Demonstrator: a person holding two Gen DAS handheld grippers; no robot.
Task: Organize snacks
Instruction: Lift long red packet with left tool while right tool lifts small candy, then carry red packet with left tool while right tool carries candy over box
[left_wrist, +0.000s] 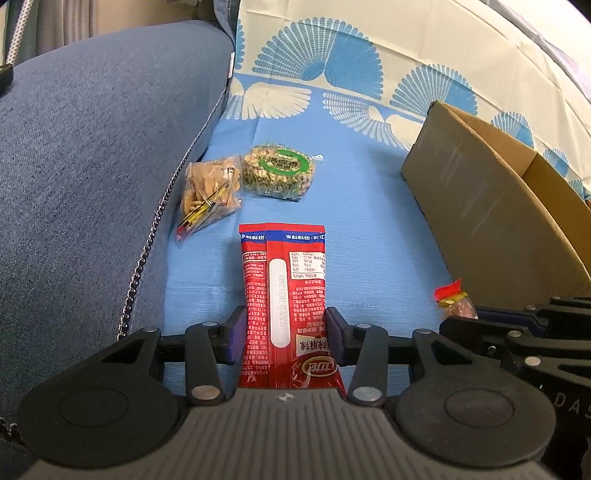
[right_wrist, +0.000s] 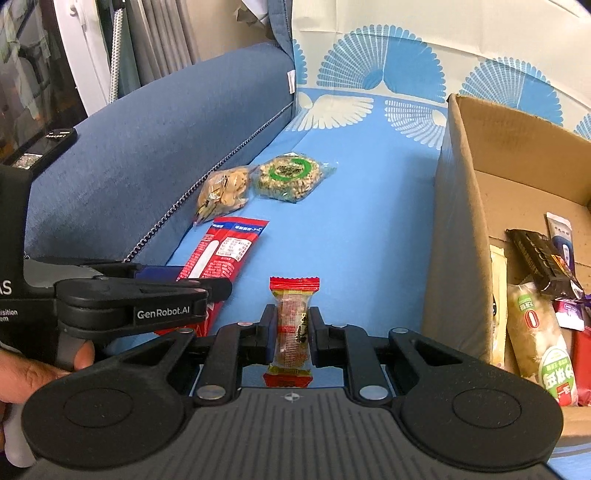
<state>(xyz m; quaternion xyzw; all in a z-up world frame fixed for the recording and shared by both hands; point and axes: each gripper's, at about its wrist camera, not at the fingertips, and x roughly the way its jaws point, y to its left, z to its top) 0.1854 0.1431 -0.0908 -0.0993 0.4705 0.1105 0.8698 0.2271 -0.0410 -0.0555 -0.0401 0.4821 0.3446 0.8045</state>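
Right gripper (right_wrist: 292, 332): my jaws are clamped on a small sweet (right_wrist: 293, 325) in a clear wrapper with red ends, lifted clear of the blue cover.
Left gripper (left_wrist: 286, 332): my pads sit against both sides of a long red packet (left_wrist: 284, 295), printed back upward; it looks gripped.
Step in hand: I judge both snacks are picked up and due for the cardboard box (right_wrist: 465, 229) on the right.
Next move: swing right, clear the box's near wall, then let go above the snacks already inside.
Left to do: a bag of nuts (left_wrist: 208, 192) and a round seed cake (left_wrist: 279, 171) lie far left, touching.
Surface: blue sofa cover (left_wrist: 369, 229) with a fan pattern.
Room: blue sofa arm (right_wrist: 155, 155) on the left, curtains beyond.
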